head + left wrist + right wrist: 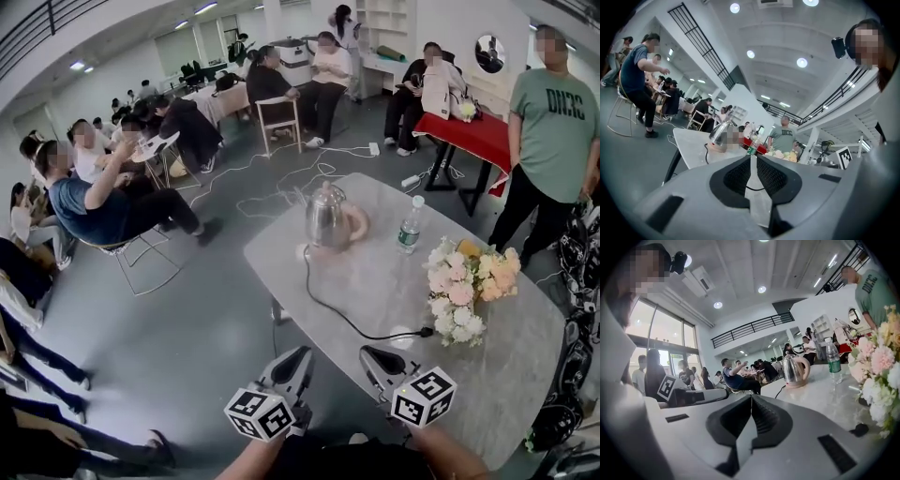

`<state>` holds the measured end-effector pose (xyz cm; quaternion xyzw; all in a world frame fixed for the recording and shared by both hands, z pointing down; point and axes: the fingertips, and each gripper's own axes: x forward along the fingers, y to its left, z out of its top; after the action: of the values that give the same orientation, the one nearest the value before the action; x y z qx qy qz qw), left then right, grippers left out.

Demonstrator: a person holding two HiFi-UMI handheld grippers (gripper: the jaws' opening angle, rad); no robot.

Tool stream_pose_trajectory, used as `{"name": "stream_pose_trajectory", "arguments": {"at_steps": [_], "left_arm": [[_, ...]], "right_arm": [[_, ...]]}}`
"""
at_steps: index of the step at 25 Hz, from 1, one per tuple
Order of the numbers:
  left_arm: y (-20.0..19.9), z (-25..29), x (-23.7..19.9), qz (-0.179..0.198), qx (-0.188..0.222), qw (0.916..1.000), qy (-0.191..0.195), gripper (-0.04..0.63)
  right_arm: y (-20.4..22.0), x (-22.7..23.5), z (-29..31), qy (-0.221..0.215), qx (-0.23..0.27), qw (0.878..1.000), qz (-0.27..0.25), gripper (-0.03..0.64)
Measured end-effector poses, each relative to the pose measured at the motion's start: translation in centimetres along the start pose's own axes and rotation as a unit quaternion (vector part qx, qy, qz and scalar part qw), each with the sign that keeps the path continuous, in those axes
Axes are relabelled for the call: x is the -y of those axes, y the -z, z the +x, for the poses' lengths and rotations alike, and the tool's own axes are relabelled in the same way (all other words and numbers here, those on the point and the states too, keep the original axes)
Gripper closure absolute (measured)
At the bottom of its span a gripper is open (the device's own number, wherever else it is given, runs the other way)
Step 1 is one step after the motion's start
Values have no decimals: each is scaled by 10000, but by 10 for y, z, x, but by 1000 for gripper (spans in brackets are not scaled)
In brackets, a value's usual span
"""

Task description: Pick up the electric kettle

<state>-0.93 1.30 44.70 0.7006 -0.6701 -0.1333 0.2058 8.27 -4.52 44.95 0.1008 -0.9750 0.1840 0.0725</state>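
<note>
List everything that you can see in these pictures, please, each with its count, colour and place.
table: one, grey, centre of the room
electric kettle: one, silver with a pale pink handle, far end of the table
cord: one, black, runs from the kettle across the table toward the bouquet
water bottle: one, clear with a green label, right of the kettle
flower bouquet: one, pink, white and peach, right side of the table
red table: one, far right
seated people: many, left and far side
standing person: one, green T-shirt, right of the table
left tool: one, grey, near table edge, shut, empty
right tool: one, grey, beside it, shut, empty
</note>
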Motion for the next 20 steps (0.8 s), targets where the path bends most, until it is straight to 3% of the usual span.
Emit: {"name": "stream_pose_trajectory", "arguments": {"at_steps": [20], "left_arm": [[-50, -17, -93, 206, -464, 9955, 796, 568]], "right_arm": [[-7, -49, 106, 628, 191, 9978, 97, 609]]}}
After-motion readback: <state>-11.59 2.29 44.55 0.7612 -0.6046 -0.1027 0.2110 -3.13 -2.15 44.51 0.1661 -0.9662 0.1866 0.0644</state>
